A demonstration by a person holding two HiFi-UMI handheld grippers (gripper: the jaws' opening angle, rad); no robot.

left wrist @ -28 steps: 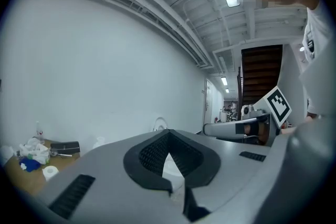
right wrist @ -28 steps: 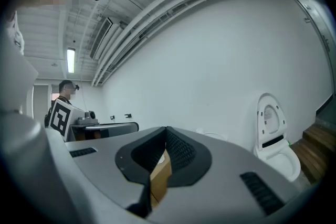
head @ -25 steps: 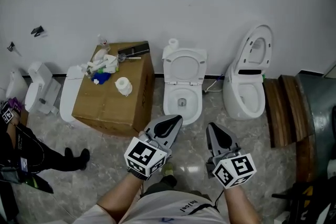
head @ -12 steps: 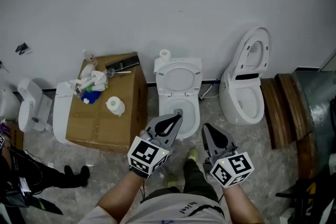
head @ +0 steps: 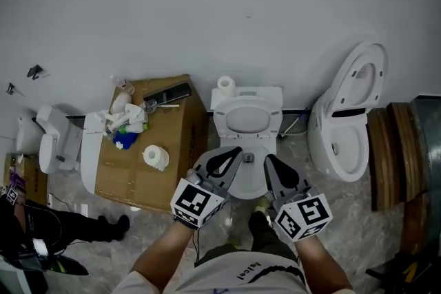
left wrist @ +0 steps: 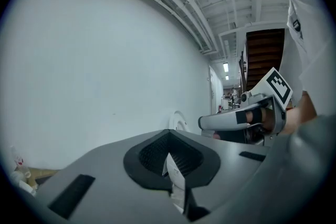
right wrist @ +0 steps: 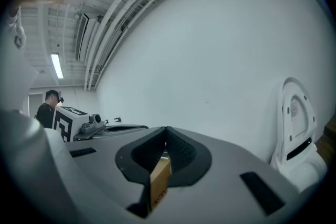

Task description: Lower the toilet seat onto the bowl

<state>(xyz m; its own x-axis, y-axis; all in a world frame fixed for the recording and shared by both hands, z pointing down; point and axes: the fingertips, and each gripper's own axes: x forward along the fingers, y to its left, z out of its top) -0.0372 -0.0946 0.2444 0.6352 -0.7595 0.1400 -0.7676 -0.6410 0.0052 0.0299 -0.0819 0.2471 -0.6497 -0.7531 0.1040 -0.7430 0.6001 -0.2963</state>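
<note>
Nearby, a cardboard box (head: 131, 169) flanks the toilet (head: 247, 113); left gripper (head: 231, 152) and right gripper (head: 270, 161) hover before it, both pressed together

The floor (head: 344, 224) is grey marbled tile. The middle toilet (head: 247, 113) stands on it, backed against the wall. Just left of that toilet sits a cardboard box (head: 138, 162). Beyond the box there is a tall white piece (head: 89, 148), then another toilet (head: 55, 144). Right of the middle toilet, a little apart, stands a third toilet (head: 344, 141) with its lid up. Farther right lie curved wooden boards (head: 393, 148). Well to its left and nearer me, a person's dark boots (head: 114, 224) rest on the tiles.
</note>
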